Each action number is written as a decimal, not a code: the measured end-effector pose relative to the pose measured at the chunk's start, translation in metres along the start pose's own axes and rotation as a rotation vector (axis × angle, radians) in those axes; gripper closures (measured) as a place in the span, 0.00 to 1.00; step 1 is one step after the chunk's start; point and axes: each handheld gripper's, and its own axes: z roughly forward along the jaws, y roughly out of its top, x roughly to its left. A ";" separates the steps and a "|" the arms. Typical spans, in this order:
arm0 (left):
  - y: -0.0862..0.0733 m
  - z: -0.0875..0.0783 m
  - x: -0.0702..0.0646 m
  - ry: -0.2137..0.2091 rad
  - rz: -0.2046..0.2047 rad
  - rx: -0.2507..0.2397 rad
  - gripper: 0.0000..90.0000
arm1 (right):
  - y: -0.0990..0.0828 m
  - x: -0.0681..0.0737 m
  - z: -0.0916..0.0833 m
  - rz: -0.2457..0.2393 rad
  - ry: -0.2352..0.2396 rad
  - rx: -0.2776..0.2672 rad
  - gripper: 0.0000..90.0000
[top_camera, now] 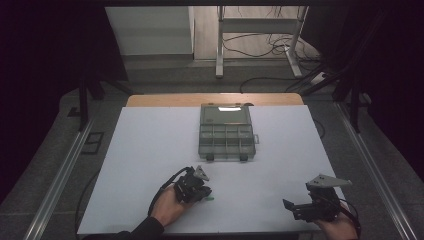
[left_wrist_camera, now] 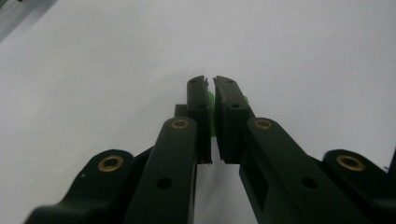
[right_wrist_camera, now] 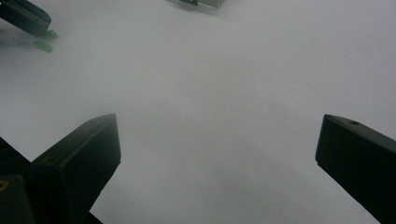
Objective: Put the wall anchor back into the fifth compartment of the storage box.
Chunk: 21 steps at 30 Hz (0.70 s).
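In the left gripper view, my left gripper (left_wrist_camera: 210, 82) points down at the white sheet, its jaws nearly together and shut on a small green piece (left_wrist_camera: 211, 106). A bit of green (left_wrist_camera: 244, 99) shows past the right pad. From above, the left gripper (top_camera: 206, 194) sits at the near middle of the table, with green (top_camera: 210, 199) at its tips. My right gripper (top_camera: 296, 209) rests at the near right. Its jaws (right_wrist_camera: 217, 149) stand wide open over bare sheet. Far off in that view are the left gripper (right_wrist_camera: 27, 17) and a second green piece (right_wrist_camera: 43, 45) on the sheet.
A clear plastic compartment box (top_camera: 227, 134) lies open in the middle of the white sheet (top_camera: 150, 145), lid toward the far edge. The table's wooden edge (top_camera: 165, 100) shows behind. Cables and a stand's legs lie on the floor beyond.
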 end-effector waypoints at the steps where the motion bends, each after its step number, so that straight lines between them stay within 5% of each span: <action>1: 0.000 0.000 0.000 0.001 -0.002 -0.003 0.95 | 0.000 0.000 0.000 0.000 0.000 0.001 0.01; 21: 0.012 -0.018 0.015 0.018 -0.041 -0.039 0.95 | 0.000 -0.001 0.000 0.007 -0.001 -0.002 0.01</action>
